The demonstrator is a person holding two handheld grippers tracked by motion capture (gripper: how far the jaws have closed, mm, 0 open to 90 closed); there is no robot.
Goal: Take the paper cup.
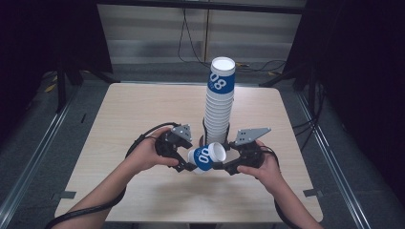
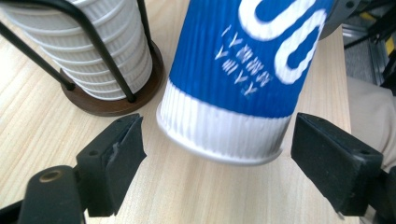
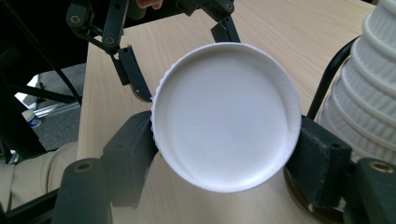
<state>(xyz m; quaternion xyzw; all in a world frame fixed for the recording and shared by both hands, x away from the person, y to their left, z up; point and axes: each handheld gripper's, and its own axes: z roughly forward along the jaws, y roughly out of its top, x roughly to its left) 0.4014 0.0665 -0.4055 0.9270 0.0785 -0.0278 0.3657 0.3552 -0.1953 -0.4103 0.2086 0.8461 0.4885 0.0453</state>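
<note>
A blue and white ribbed paper cup (image 1: 204,158) lies on its side just above the table, between my two grippers. My right gripper (image 1: 225,164) is shut on it. In the right gripper view the cup's round white end (image 3: 224,116) faces the camera, with a black pad pressed on each side (image 3: 224,156). My left gripper (image 1: 184,164) stands open around the cup's other end. In the left gripper view its jaws (image 2: 217,154) flank the white ribbed band (image 2: 224,130) with a gap on both sides. A hand grips each gripper.
Just behind the grippers a tall stack of the same cups (image 1: 219,102) stands in a black wire holder with a dark round base (image 2: 116,105). The light wooden table (image 1: 143,109) spreads to the left, right and front. Dark floor and cables surround it.
</note>
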